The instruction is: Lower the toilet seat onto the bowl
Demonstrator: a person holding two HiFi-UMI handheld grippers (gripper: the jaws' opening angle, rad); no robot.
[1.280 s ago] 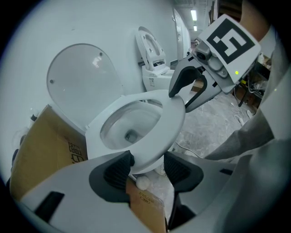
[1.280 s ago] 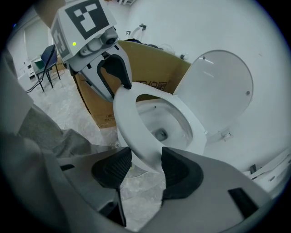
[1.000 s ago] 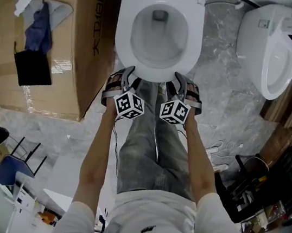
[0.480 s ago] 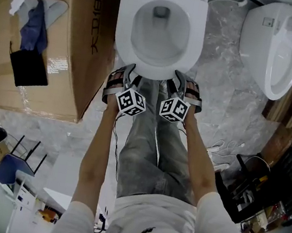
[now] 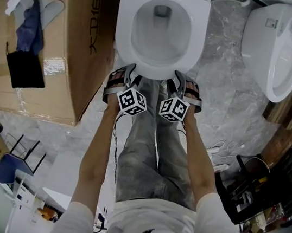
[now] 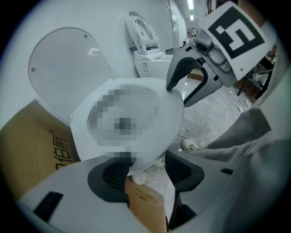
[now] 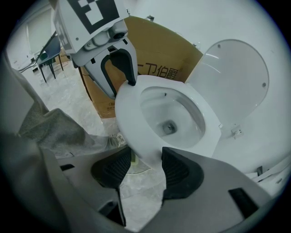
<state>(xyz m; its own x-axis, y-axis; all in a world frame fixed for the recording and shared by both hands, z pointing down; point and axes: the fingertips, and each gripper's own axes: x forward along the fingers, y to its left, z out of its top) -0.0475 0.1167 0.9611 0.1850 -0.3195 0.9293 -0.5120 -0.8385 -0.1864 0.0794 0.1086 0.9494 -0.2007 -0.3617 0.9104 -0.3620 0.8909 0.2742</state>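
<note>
A white toilet seat lies flat on its bowl, and the lid stands upright behind it. My left gripper sits at the seat's front left edge. The right gripper sits at the front right edge. In the left gripper view the jaws stand apart with the seat's front rim reaching between them. The right gripper view shows the same: jaws apart, the rim between them. Both grippers are open.
A large cardboard box stands close on the toilet's left. A second toilet is at the upper right. The person's legs run down from the grippers. Dark clutter lies at the right, a chair at the lower left.
Both grippers stay at the seat's front edge. Only the view has shifted a little, sliding the box and the toilet slightly.
</note>
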